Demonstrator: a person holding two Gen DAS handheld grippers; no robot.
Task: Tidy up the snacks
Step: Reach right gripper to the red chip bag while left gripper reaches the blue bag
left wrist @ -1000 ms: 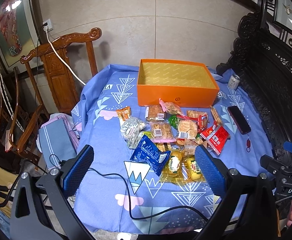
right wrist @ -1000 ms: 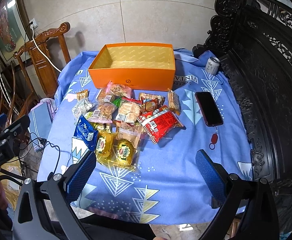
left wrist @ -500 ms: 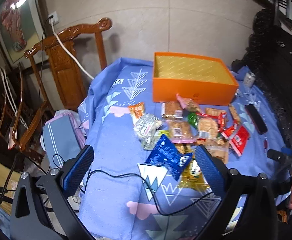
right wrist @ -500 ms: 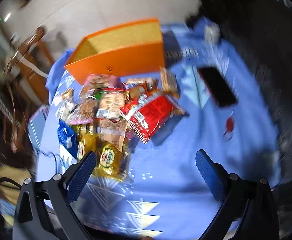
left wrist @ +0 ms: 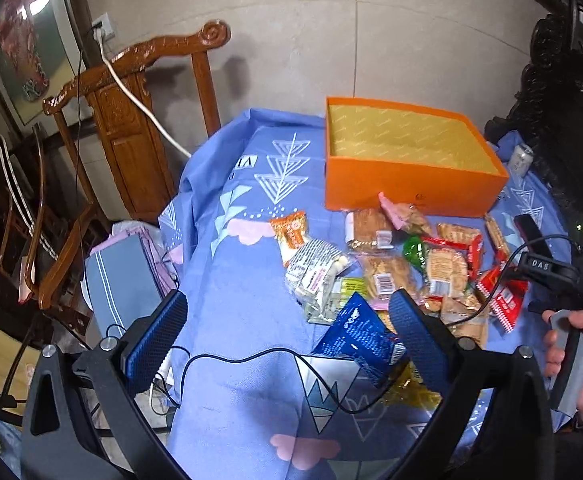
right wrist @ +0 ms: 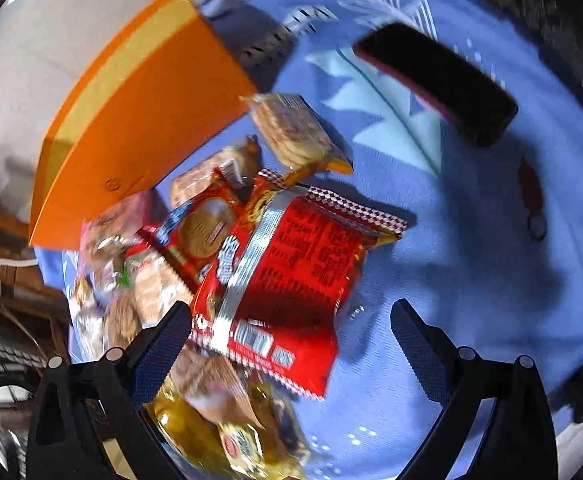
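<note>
So there's a heap of wrapped snack packets [left wrist: 395, 272] lying on the blue patterned tablecloth [left wrist: 243, 320], right in front of an open orange cardboard box [left wrist: 407, 160] with a yellow lining. The left gripper [left wrist: 287, 340] hangs above the near side of the table with its blue-padded fingers spread wide, nothing between them, and a dark blue foil packet [left wrist: 355, 336] sits just past its right finger. The right gripper [right wrist: 291, 344] is also wide apart and tilted low over a shiny red foil snack bag [right wrist: 295, 276], not gripping it. A black smartphone [right wrist: 435, 80] lies off to the right of the pile, and yellow jelly packs [right wrist: 231, 436] sit at the near edge.
</note>
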